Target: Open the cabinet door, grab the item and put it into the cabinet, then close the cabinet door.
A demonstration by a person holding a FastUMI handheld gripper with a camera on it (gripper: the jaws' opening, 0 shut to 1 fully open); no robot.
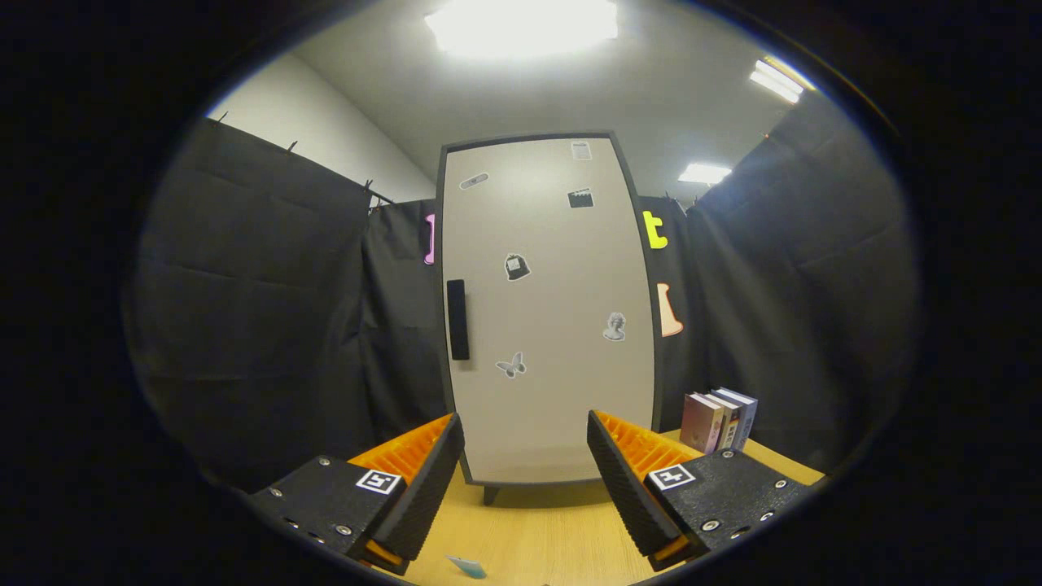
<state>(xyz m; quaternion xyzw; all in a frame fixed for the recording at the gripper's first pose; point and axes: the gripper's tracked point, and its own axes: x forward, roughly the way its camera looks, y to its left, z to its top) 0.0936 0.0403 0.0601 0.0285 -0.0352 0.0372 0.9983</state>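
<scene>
A tall cabinet (547,309) with a pale door stands upright on the wooden table (537,529), straight beyond my fingers. The door is closed and carries several small stickers. A dark vertical handle (458,319) sits near the door's left edge. To the right of the cabinet, a few books (720,419) stand upright on the table. My gripper (525,456) is open in front of the cabinet's lower part, with nothing between its fingers (423,480). A small light-blue thing (467,566) lies on the table just below the left finger.
Black cloth walls close in the booth on the left, right and behind the cabinet. The cabinet rests on short dark feet (491,494). Bare tabletop lies between the fingers and the cabinet.
</scene>
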